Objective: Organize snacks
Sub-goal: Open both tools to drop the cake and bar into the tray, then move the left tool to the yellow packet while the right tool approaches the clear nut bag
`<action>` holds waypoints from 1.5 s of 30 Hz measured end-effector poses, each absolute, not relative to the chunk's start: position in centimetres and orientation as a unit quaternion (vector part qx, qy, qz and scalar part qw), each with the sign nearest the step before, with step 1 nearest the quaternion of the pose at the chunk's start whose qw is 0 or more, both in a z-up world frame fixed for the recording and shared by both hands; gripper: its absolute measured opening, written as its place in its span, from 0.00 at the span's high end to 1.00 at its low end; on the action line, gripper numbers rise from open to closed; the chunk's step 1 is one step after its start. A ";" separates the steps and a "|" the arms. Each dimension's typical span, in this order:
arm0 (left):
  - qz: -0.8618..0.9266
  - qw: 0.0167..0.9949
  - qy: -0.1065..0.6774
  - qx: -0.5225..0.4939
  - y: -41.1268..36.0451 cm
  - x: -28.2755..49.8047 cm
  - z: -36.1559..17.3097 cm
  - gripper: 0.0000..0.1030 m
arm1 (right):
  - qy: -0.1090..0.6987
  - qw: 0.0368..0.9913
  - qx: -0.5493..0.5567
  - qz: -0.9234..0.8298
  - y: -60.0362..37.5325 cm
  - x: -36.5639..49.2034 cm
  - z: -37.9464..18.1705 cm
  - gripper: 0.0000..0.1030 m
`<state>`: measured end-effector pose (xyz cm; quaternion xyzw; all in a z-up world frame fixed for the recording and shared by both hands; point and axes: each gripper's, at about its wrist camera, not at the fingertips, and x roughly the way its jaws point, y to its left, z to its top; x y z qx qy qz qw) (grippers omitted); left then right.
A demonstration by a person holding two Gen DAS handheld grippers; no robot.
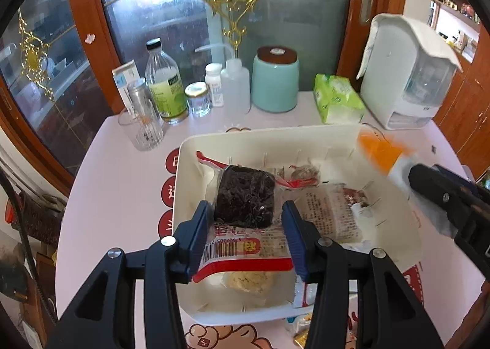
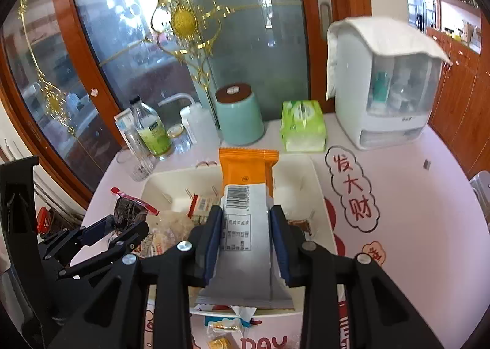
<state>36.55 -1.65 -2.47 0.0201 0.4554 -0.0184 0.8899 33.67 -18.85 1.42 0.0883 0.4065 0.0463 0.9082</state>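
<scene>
Left tool [image 1: 246, 228]: lower centre of the left view, jaws partly apart and clamped on a clear packet [image 1: 245, 217] with a dark block inside and a red-edged barcode end; held over the near half of the bin.
Right tool [image 2: 246, 237]: lower centre of the right view, jaws drawn close on an orange-and-white packet [image 2: 247, 195], barcode up, orange end pointing toward the jars.
Bin [image 1: 190, 146]: white, centre of the left view, on the pink worktop [image 1: 122, 171].
Bin contents: a printed wrapper [image 1: 327, 211] at right, a pale crumbly snack [image 1: 248, 281] near the front edge, a clear wrapper with red trim further back.
Loose snacks: small gold-wrapped pieces [image 2: 222, 335] on the worktop at the bottom edge of the right view, outside the bin.
Back row: glass [image 1: 142, 131], bottle [image 1: 163, 85] with green label, small jar [image 1: 198, 99], squeeze bottle [image 1: 235, 85], teal canister [image 1: 275, 79], green tissue pack [image 1: 337, 97].
Upper right: white organiser [image 1: 404, 73] draped with a cloth.
</scene>
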 end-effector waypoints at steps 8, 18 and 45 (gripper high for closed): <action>-0.017 0.879 0.476 0.005 -0.8 37.6 -4.9 0.09 | 0.463 0.880 0.097 0.045 -19.3 34.8 -2.3 0.60; -0.019 0.879 0.476 0.014 -1.4 37.2 -4.8 0.09 | 0.483 0.868 0.109 0.039 -20.3 34.2 -3.7 0.57; -0.045 0.899 0.433 0.035 -3.5 29.9 3.1 0.09 | 0.458 0.880 0.116 0.045 -23.4 26.8 1.1 0.57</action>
